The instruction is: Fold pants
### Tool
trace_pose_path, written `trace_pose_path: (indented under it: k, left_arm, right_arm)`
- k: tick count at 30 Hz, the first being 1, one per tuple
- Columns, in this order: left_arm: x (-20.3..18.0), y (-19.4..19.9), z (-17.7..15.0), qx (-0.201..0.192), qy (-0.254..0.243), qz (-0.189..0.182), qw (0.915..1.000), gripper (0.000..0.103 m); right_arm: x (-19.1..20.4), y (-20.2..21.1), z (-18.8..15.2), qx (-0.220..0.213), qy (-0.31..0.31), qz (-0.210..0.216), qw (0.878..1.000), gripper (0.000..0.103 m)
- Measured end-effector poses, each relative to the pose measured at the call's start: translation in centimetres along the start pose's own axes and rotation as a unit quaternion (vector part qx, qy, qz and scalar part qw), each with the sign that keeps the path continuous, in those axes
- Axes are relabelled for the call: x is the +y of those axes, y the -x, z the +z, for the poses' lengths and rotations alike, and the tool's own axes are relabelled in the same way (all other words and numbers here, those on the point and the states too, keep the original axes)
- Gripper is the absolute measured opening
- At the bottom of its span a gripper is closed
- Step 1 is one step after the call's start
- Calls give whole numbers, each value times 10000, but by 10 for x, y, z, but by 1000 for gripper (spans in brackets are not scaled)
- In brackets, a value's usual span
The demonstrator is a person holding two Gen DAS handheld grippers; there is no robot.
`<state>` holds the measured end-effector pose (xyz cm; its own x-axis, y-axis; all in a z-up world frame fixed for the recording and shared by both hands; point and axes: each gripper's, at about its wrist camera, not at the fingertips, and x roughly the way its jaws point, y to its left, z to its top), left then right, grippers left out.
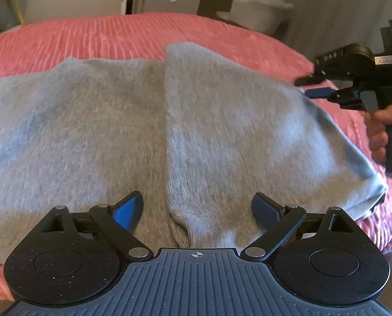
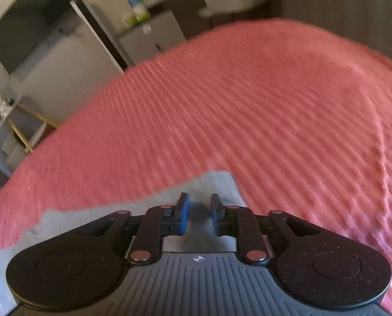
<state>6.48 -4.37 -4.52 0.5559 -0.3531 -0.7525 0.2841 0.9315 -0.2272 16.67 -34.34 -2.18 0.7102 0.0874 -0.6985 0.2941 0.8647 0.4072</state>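
On the pink bed (image 1: 90, 34), the grey pants (image 1: 90, 110) lie part-folded. My left gripper (image 1: 196, 210) hovers w/ fingers spread wide, empty, straddling the fold edge. My right gripper (image 2: 198, 214) pinches a pants corner, prob. to carry it over.

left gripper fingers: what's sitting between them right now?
Left wrist view: the left gripper is open, and between its fingers lies the gray pants, with the edge of the folded-over layer running through the gap.
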Motion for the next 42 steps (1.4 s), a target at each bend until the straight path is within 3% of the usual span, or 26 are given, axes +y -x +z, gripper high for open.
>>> trace_pose_path:
  k: [1, 3, 6, 11, 14, 17, 22, 24, 25, 27, 29, 33, 35, 38, 42]
  left_arm:
    - [2, 3, 1, -98, 63, 40, 9999, 94]
    - [5, 11, 1, -323, 154, 182, 9992, 94]
    - [17, 28, 2, -748, 484, 237, 9957, 94]
    - [50, 60, 4, -1292, 1363, 263, 9819, 94]
    - [75, 76, 4, -1455, 1954, 167, 9697, 95]
    - [99, 87, 4, -1446, 2447, 209, 9585, 95]
    - [152, 121, -9, -1763, 2844, 517, 9409, 96]
    - [180, 132, -19, -1778, 3166, 760, 9286, 96]
    - [195, 137, -26, -1775, 3368, 856, 9207, 96]
    - [227, 146, -40, -1830, 3675, 876, 9077, 96]
    - [252, 150, -49, -1937, 3803, 882, 9000, 96]
    - [297, 146, -60, -2077, 4307, 508, 8768, 95]
    - [311, 139, -61, -2092, 4435, 317, 8709, 95]
    - [325, 128, -62, -2068, 4519, 219, 8675, 94]
    - [338, 121, -63, -1985, 4508, 154, 8701, 93]
  right_arm:
    - [8, 2, -3, -42, 34, 192, 9998, 37]
    - [31, -4, -12, 92, 318, 466, 9984, 46]
    - [66, -22, -34, 198, 1054, 329, 9937, 48]
    - [95, -32, -41, 147, 1274, 46, 9917, 47]
    - [96, -6, -47, 38, 962, 906, 9912, 47]
    - [115, -3, -65, 89, 1351, 817, 9874, 54]
    - [149, -26, -93, 334, 2346, 564, 9699, 95]
    - [162, -16, -101, 434, 2587, 661, 9627, 95]
    - [163, -8, -103, 457, 2591, 912, 9605, 95]
    - [155, 13, -107, 522, 2296, 1504, 9602, 94]
    - [139, 32, -115, 439, 1953, 1695, 9650, 95]
    - [100, 63, -142, -105, 1547, 992, 9829, 96]
    - [86, 72, -159, -229, 1587, 454, 9860, 96]
    - [92, 72, -177, -253, 2199, -95, 9751, 96]
    - [105, 64, -189, -291, 2559, -240, 9660, 97]
